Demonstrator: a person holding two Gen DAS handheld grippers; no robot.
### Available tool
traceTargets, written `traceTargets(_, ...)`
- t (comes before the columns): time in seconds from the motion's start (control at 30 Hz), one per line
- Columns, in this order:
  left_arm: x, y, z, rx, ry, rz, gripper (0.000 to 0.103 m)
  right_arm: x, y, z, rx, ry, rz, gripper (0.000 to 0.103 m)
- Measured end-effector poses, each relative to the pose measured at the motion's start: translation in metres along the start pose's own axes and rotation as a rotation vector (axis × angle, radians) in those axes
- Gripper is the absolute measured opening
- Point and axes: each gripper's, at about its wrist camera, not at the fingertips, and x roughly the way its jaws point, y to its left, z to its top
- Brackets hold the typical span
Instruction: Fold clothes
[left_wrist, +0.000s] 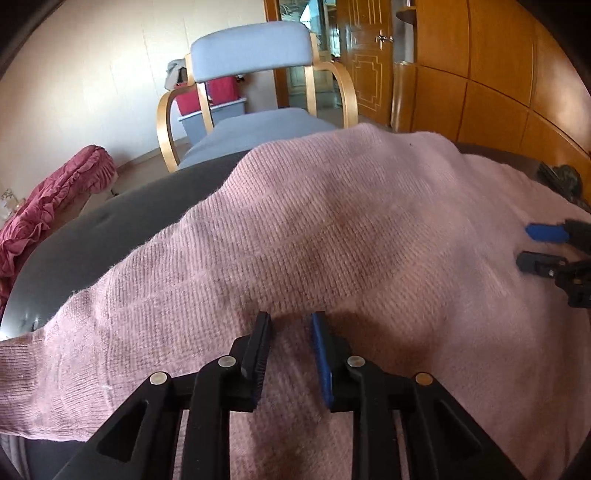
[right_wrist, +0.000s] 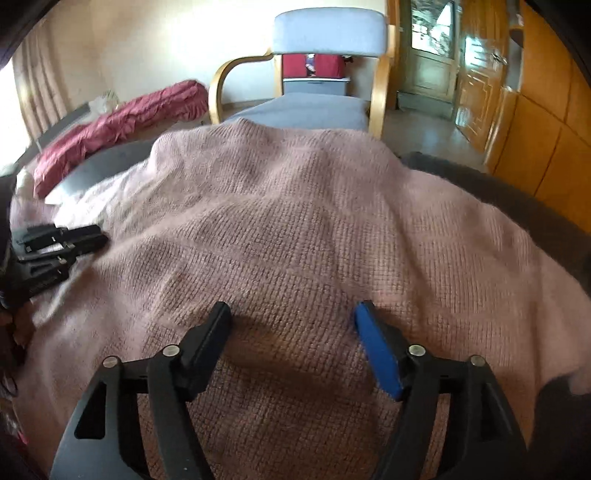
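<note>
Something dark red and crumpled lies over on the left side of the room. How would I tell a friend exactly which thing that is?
Start at the wooden armchair with pale blue cushions behind the dark round table. Left of it lies a long ruffled dark red cloth bundle. Unlike the flat pink knitted sweater on the table, it is gathered, deeper red and off the tabletop.

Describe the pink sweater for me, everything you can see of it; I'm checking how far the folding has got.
The pink sweater is a dusty-pink ribbed knit, soft and slightly fuzzy. It lies spread over a dark grey table, rumpled into low ridges rather than flat. One part trails toward the left edge in the left wrist view. Its far edge reaches the table's side nearest the blue chair. The left gripper and right gripper are both open, tips at the cloth, pinching nothing.
</note>
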Motion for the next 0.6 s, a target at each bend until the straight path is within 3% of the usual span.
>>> traceTargets(0.1,0.0,0.027,0.026,-0.102,0.037,-0.1,0.022,-0.003,-0.001,0.017,-0.053,-0.004,0.057,0.074)
traceTargets(0.17,-0.003,0.042,0.053,-0.18,-0.011,-0.137,0.022,-0.007,-0.009,0.036,-0.041,-0.042,0.087,0.074)
traceTargets(0.33,0.013,0.069,0.124,-0.23,-0.106,-0.152,0.023,0.008,-0.052,0.112,0.046,-0.1,0.148,0.074)
traceTargets(0.47,0.062,0.079,0.154,-0.259,0.011,-0.282,0.023,0.054,-0.076,0.155,0.088,0.005,0.207,0.074)
traceTargets(0.6,0.099,0.084,0.167,-0.274,0.079,-0.378,0.023,0.09,-0.085,0.167,0.092,0.073,0.23,0.074)
